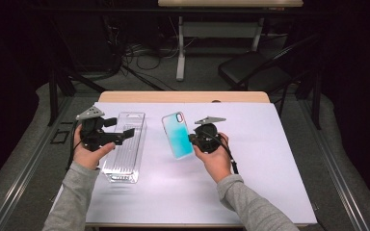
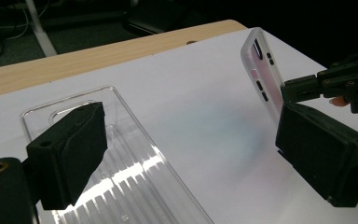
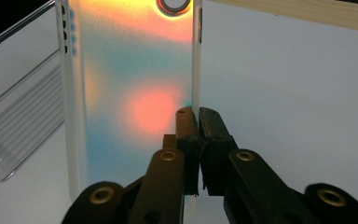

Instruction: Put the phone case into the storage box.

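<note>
phone case: translucent, teal fading to pale, camera cutout at its far end, side button slots | state: pinched by one long edge in the closed right claw, lifted off the worktop, tilted | clear plastic tray: ribbed, empty, flat under the wide-set left claw, apart from it

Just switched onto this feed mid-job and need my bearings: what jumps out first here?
The turquoise phone case stands out, held above the middle of the white table by the right gripper, whose jaws pinch one side edge. To its left a clear plastic tray lies flat on the table. The left gripper hangs over that tray with its jaws apart and nothing between them.
</note>
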Available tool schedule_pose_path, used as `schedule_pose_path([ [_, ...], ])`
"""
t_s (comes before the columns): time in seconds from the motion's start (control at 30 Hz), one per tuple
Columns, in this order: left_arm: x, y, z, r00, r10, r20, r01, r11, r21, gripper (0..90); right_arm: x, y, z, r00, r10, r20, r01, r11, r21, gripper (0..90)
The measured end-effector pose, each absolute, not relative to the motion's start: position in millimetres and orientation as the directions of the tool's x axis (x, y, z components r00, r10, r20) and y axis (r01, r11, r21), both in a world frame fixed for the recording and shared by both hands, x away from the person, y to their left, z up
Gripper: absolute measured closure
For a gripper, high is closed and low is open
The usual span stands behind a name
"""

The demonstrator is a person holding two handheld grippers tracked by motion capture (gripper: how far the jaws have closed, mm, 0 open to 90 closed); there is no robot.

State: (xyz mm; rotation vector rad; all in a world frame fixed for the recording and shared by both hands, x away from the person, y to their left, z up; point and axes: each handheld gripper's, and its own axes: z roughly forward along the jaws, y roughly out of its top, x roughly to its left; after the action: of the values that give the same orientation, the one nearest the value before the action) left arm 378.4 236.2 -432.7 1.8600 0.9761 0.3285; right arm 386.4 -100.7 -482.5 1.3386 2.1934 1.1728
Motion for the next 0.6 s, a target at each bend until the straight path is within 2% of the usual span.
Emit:
schedule_pose_path([
  [0.13, 377, 228, -435, 0.663, 0.724, -0.191, 0.478, -0.212, 0.852, 15.6, 379, -97, -483, -0.522, 0.840, 0.150, 0.579, 0.220, 0.785, 87.7],
  [0.6, 369, 198, -441, 0.705, 0.674, -0.222, 0.496, -0.244, 0.833, 18.0, 367, -81, -486, -0.549, 0.821, 0.159, 0.558, 0.219, 0.800, 87.7],
])
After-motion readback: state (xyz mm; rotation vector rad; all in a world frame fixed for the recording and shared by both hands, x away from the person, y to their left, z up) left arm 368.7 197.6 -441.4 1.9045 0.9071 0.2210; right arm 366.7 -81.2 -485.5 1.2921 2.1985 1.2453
